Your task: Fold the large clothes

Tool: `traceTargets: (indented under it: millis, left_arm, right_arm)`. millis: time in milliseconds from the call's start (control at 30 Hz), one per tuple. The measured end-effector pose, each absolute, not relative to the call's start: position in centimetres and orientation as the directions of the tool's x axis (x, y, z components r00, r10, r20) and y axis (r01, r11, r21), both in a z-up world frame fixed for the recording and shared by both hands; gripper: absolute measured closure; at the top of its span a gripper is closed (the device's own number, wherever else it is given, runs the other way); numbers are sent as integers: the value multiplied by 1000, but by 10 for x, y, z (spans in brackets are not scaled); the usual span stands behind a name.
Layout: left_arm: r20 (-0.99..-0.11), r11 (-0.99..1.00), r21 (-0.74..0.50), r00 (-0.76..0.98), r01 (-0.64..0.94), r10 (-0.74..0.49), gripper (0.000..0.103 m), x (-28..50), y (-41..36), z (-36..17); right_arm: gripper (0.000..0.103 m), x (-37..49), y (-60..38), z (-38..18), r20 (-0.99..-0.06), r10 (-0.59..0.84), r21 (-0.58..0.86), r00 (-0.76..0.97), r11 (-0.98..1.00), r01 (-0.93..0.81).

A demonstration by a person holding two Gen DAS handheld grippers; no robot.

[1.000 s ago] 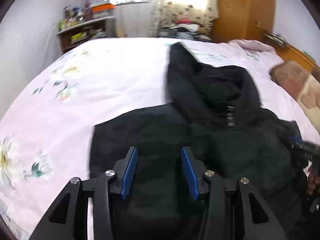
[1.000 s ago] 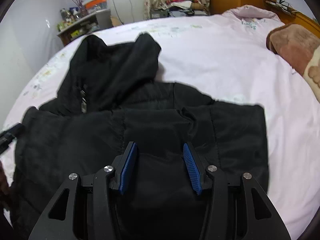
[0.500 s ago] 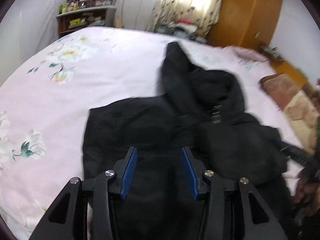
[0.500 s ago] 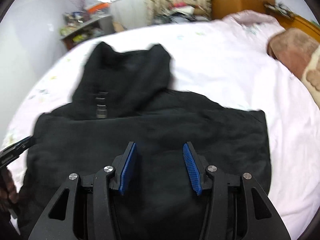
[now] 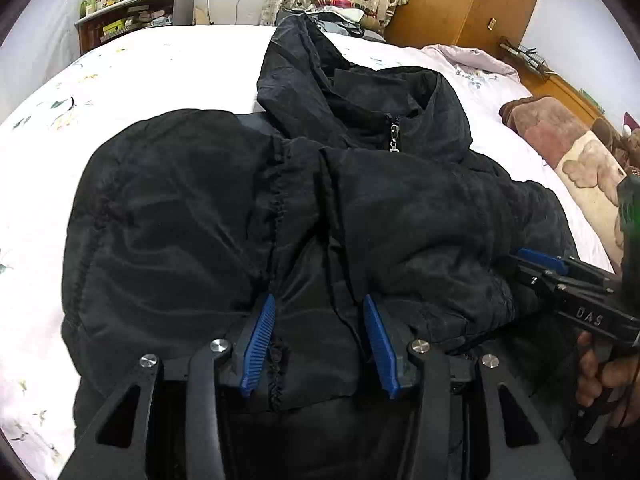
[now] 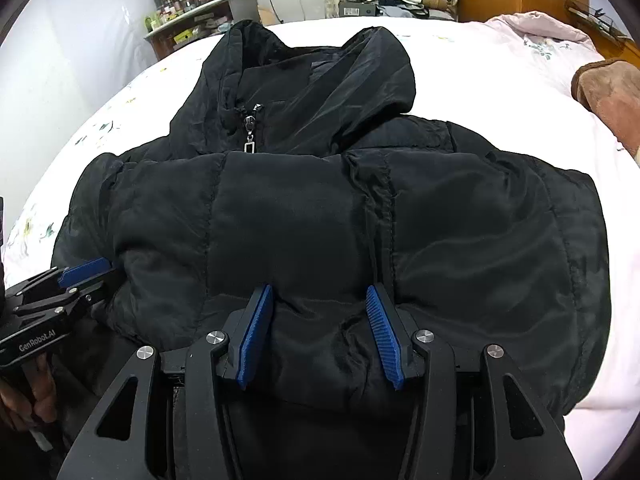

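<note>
A large black padded jacket (image 5: 200, 208) lies on the bed, hood and zipper pull (image 5: 394, 138) toward the far side; it also fills the right wrist view (image 6: 300, 220). My left gripper (image 5: 318, 320) is open, its blue pads pressed against the jacket's near fold, with fabric bulging between them. My right gripper (image 6: 318, 312) is open too, low over the near hem with fabric between its pads. Each gripper shows in the other's view: the right one (image 5: 560, 276) at the jacket's right edge, the left one (image 6: 68, 280) at its left edge.
The bed has a pale pink floral sheet (image 5: 132, 76). A brown blanket and pillow (image 5: 560, 140) lie at the right. A cluttered shelf (image 6: 192, 8), curtains and a wooden wardrobe (image 5: 472, 0) stand beyond the far edge.
Both grippers have moved down and close onto the jacket's near edge. The jacket's near part now lies doubled over toward the collar, looking bulkier and closer.
</note>
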State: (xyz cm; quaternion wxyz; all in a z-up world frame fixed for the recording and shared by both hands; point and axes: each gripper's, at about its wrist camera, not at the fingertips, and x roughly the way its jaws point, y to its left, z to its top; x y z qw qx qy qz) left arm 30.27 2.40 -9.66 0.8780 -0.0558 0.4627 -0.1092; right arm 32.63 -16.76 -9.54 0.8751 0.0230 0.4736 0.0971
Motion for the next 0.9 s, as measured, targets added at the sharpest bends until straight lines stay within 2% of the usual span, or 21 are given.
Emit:
traceTargets:
  millis: [300, 400, 633, 900]
  left_arm:
    - [-748, 958, -238, 600, 159, -285, 54, 285, 30, -37]
    - [-733, 955, -247, 613, 168, -297, 49, 294, 34, -18]
    - [-700, 961, -213, 659, 175, -275, 47, 337, 42, 15]
    - [-709, 964, -200, 654, 173, -264, 41, 413, 48, 16]
  right_arm:
    - [54, 305, -178, -42, -781, 238, 206, 577, 971, -121]
    - [54, 304, -181, -24, -766, 246, 213, 594, 969, -127]
    - [54, 337, -186, 7, -741, 234, 194, 629, 972, -133]
    - [53, 412, -202, 17, -728, 219, 192, 650, 975, -114]
